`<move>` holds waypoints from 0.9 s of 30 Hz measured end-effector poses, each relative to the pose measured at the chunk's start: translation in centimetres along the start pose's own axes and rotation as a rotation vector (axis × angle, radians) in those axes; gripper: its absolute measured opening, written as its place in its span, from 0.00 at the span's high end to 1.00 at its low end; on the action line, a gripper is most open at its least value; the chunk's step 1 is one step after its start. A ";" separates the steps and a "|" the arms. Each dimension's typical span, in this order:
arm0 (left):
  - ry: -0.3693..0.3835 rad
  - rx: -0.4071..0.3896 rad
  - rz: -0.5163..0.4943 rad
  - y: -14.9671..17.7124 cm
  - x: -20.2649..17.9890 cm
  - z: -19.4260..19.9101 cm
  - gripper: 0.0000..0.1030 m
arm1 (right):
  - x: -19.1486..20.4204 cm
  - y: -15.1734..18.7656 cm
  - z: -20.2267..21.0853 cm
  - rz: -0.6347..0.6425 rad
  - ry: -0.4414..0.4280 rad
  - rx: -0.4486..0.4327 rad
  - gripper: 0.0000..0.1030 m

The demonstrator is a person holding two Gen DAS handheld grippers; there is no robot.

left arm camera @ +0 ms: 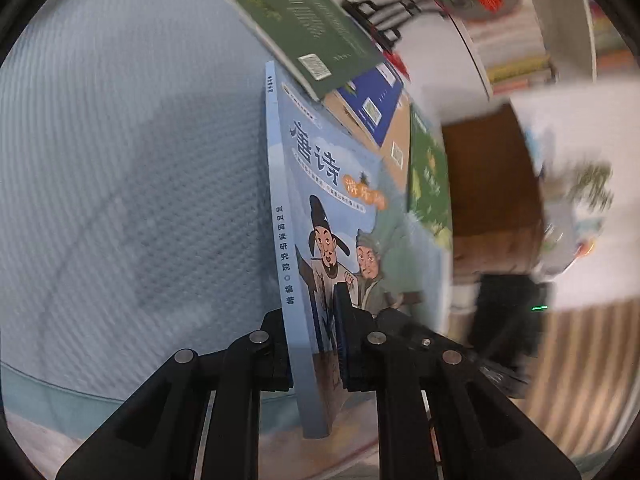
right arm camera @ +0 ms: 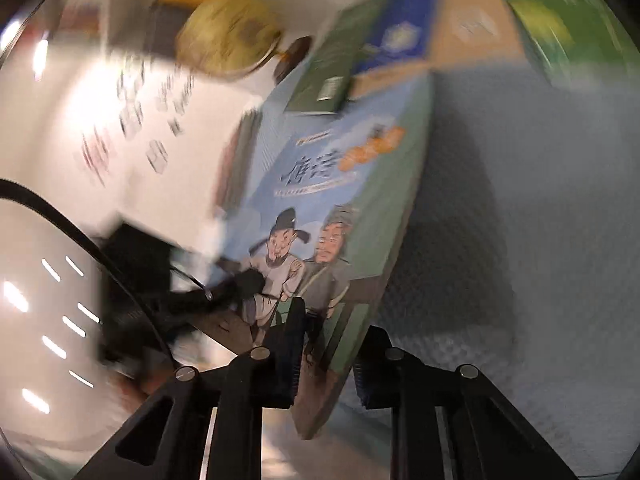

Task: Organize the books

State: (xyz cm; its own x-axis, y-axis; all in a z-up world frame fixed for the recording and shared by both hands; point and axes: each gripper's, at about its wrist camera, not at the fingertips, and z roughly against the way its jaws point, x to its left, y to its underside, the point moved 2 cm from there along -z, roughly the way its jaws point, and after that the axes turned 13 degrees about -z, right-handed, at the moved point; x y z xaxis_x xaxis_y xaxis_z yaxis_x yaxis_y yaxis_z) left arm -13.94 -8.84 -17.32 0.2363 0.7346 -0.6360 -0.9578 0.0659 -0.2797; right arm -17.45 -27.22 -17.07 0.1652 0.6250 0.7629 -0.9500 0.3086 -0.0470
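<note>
Both grippers are on the light-blue book (left arm camera: 344, 184) with two cartoon figures on its cover, held up on edge above the quilted bed (left arm camera: 132, 184). The left gripper (left arm camera: 316, 344) has its jaws clamped on the spine edge; the right gripper (right arm camera: 326, 360) has its jaws pinching the opposite edge. A green book (left arm camera: 308, 36) and others lie beyond.

Left gripper (left arm camera: 316, 344): matte black plastic linkage arms with angular cut-outs, four round silver pivot pins set behind the jaws, one small silver screw on the right arm, blue ribbed pads on the inner jaw faces. Right gripper (right arm camera: 326, 364): same black linkage build, four silver pivot pins behind the jaws, dark blue ribbed pads; a thin black cable runs left of the jaws.
</note>
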 end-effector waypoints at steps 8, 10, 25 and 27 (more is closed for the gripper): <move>-0.014 -0.048 -0.123 -0.3 0.3 6.5 0.88 | 9.3 3.4 0.3 0.339 0.128 -0.033 0.80; -0.019 -0.080 -0.136 -0.7 1.0 9.1 0.88 | 11.9 3.2 -0.3 0.377 0.116 -0.044 0.80; -0.217 -0.170 -0.078 -12.3 20.2 20.4 0.83 | 25.6 -5.7 -20.3 0.332 -0.007 0.000 0.78; -0.202 -0.159 -0.072 -13.5 22.4 20.3 0.79 | 26.2 -6.8 -22.4 0.323 0.024 -0.016 0.78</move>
State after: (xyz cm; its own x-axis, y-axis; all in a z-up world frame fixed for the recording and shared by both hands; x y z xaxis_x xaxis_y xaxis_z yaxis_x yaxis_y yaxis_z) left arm 0.95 20.41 -13.18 0.2502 0.8529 -0.4582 -0.8981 0.0277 -0.4390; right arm -0.73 3.15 -11.23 -0.1374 0.7090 0.6917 -0.9503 0.1026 -0.2939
